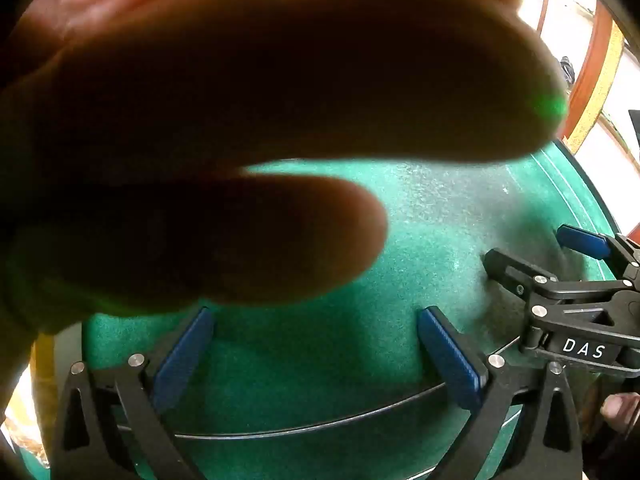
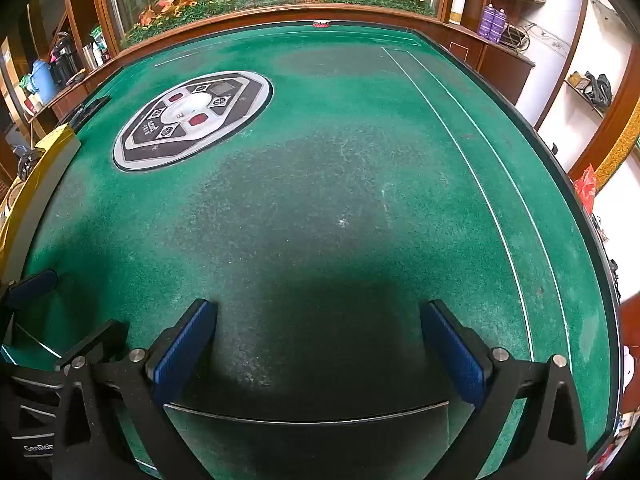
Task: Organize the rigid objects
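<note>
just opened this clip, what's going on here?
Nothing is being handled yet. Both grippers hang open over a green felt table and hold nothing: the left gripper and the right gripper. A person's fingers cover most of the left wrist camera's view. The right wrist view shows bare felt ahead, with a round control panel set into the table to the far left. No loose objects to organize are in sight.
</note>
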Motion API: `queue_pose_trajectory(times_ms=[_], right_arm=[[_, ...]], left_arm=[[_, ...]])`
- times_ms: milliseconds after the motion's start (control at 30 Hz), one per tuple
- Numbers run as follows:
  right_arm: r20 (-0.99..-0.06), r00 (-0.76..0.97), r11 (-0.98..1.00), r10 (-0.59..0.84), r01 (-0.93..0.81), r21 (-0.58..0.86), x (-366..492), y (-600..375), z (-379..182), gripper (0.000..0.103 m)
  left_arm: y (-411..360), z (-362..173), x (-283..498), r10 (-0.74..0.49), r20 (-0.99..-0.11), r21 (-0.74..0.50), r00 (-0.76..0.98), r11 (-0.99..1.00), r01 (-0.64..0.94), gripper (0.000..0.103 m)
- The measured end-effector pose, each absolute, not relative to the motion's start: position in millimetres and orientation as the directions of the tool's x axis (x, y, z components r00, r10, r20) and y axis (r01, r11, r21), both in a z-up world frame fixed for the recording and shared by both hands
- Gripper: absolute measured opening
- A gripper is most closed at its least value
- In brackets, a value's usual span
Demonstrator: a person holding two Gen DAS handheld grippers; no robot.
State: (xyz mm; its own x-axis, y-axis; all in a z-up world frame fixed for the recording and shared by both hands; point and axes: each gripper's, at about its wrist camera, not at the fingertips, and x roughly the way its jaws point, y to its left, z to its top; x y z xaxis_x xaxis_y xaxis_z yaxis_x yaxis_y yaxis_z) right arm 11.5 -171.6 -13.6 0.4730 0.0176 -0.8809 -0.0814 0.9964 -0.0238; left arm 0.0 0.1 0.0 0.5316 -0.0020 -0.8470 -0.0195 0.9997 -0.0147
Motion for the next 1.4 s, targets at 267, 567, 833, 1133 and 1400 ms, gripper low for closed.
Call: queue_pose_trajectory(times_ms=[267, 567, 833, 1133, 1400], right_arm=[[-0.882, 0.472, 0.996, 0.018, -0.081, -0.023, 11, -172, -14, 0.103], [-0.882, 0.472, 0.996, 0.018, -0.081, -0.023, 11, -172, -14, 0.103], [-0.882, 0.472, 0.996, 0.018, -0.081, -0.023, 11, -172, -14, 0.103], [-0.882, 0.472, 0.996, 0.018, -0.081, -0.023, 11, -171, -13, 0.103], [-0.881, 0.472, 0.997, 0.016, -0.077, -0.023, 12, -172, -13, 0.103]], left_arm=[[0, 0, 0, -0.002, -0.846, -0.014, 0.533, 1.000, -0.018, 0.103], [8, 8, 0, -0.009, -0.845, -0.015, 0.535, 1.000, -0.007, 0.103], [9, 9, 0, -0.008, -0.844, -0.015, 0.536, 1.000, -0.008, 0.103], [13, 4, 3, -0.010, -0.843, -0.015, 0.538, 1.000, -0.006, 0.103], [16, 0, 12, -0.033, -0.806, -0.016, 0.591, 0.999, 0.034, 0.103]])
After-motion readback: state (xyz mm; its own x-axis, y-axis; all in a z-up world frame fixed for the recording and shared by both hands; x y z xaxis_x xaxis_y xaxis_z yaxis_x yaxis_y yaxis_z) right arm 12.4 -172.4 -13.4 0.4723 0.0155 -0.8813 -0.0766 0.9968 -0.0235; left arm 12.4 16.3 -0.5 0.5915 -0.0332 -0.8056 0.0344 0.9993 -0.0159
